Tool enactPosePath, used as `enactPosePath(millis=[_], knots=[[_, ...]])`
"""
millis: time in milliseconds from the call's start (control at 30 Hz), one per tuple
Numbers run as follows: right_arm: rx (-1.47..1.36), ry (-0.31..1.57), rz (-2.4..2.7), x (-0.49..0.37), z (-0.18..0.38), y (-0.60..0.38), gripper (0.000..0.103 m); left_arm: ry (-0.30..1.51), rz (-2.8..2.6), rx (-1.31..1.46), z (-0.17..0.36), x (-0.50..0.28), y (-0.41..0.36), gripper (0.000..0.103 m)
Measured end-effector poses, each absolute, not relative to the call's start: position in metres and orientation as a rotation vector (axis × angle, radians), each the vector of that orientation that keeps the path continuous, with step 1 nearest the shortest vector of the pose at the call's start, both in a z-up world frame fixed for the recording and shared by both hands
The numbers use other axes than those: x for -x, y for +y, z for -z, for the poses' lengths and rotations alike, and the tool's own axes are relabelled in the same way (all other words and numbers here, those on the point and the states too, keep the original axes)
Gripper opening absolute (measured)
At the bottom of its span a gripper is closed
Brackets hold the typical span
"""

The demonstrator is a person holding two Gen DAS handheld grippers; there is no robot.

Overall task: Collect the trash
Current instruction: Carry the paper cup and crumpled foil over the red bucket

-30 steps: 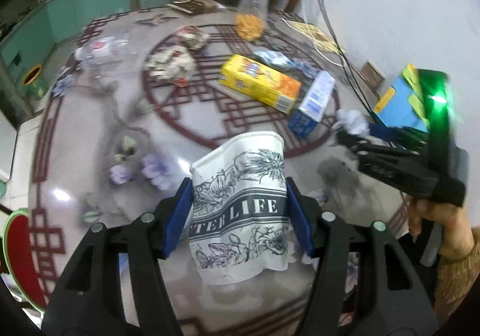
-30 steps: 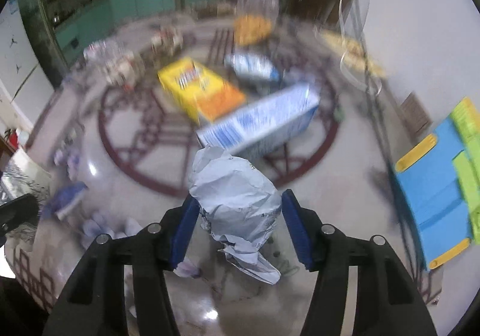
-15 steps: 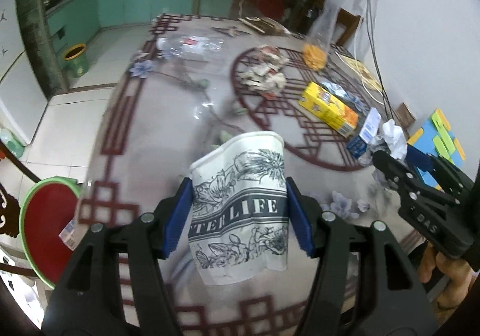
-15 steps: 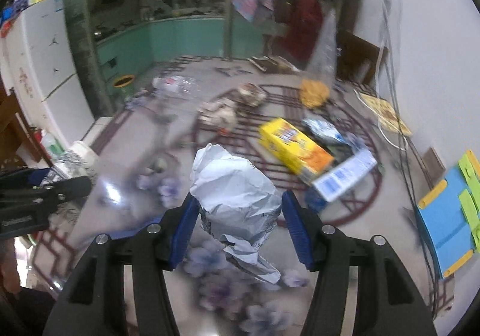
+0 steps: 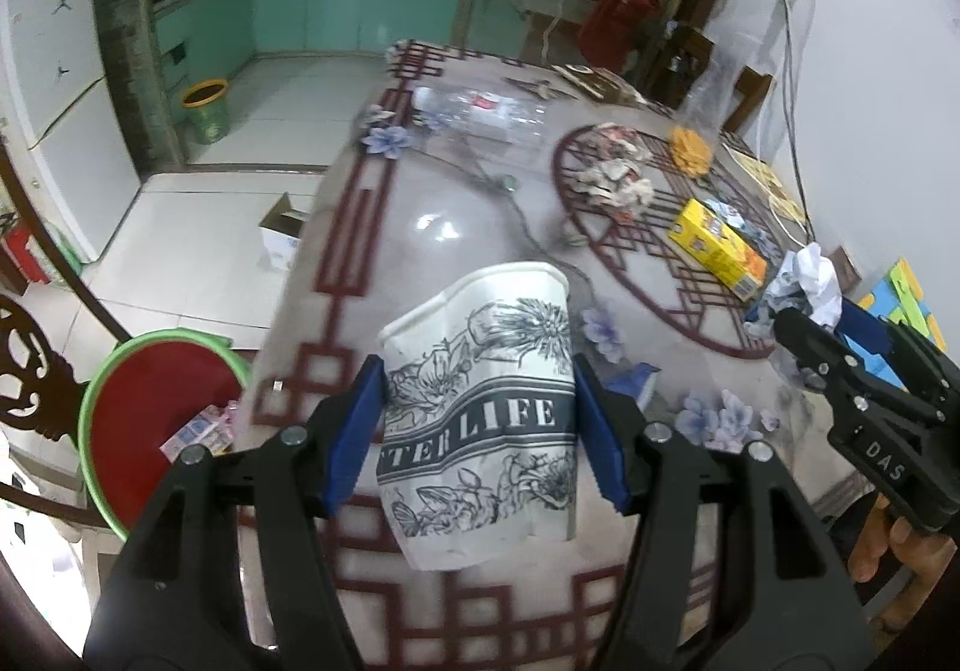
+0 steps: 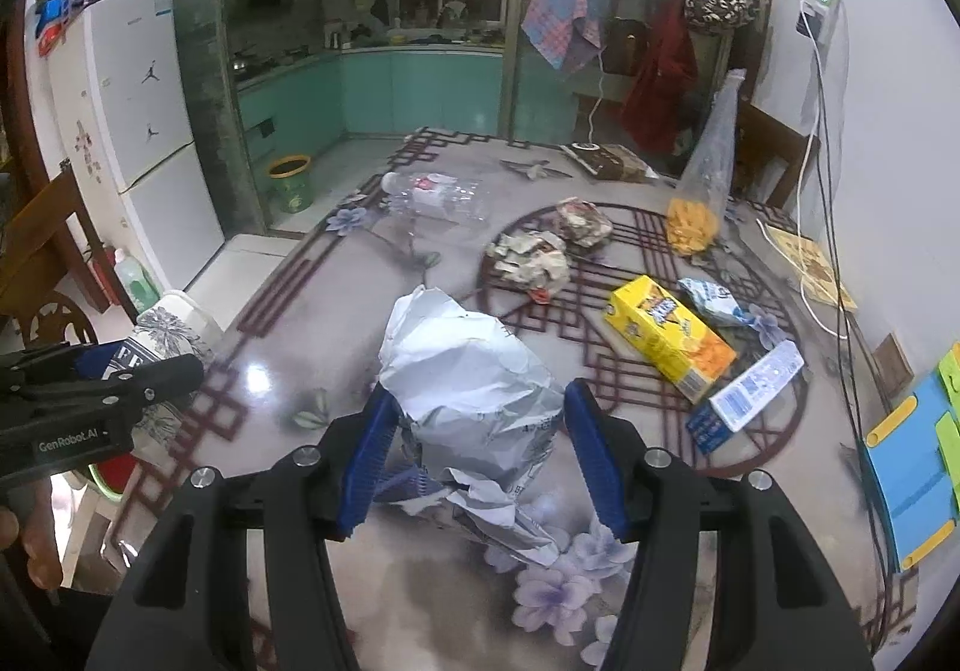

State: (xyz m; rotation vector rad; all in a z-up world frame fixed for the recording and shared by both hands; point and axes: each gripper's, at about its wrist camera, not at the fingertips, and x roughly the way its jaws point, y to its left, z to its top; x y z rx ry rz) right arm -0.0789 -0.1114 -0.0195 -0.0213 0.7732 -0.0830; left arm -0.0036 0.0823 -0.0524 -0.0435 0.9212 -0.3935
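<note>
Gripping one paper cup (image 5: 480,407) and one crumpled wrapper (image 6: 468,383), both jaws; two boxes (image 6: 669,341) remain.

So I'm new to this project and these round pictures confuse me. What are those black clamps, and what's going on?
No robot here: a person holds a hand-held claw in each hand, each with a wide-angle camera looking along its fingers. The left camera shows the left claw gripping a crushed paper cup. The right camera shows the right claw gripping crumpled paper. Both hang over a patterned table where more trash lies: a yellow box, a blue and white box, a plastic bottle. A red bin stands beside the table.
</note>
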Motion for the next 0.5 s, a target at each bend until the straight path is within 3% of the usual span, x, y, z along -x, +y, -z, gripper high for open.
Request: enactPosePath(millis=[500], knots=[[0.048,0.770,0.029,0.067,0.019,-0.068,0.056,0.911,0.334,0.093,0.055,0.002,0.129,0.059]])
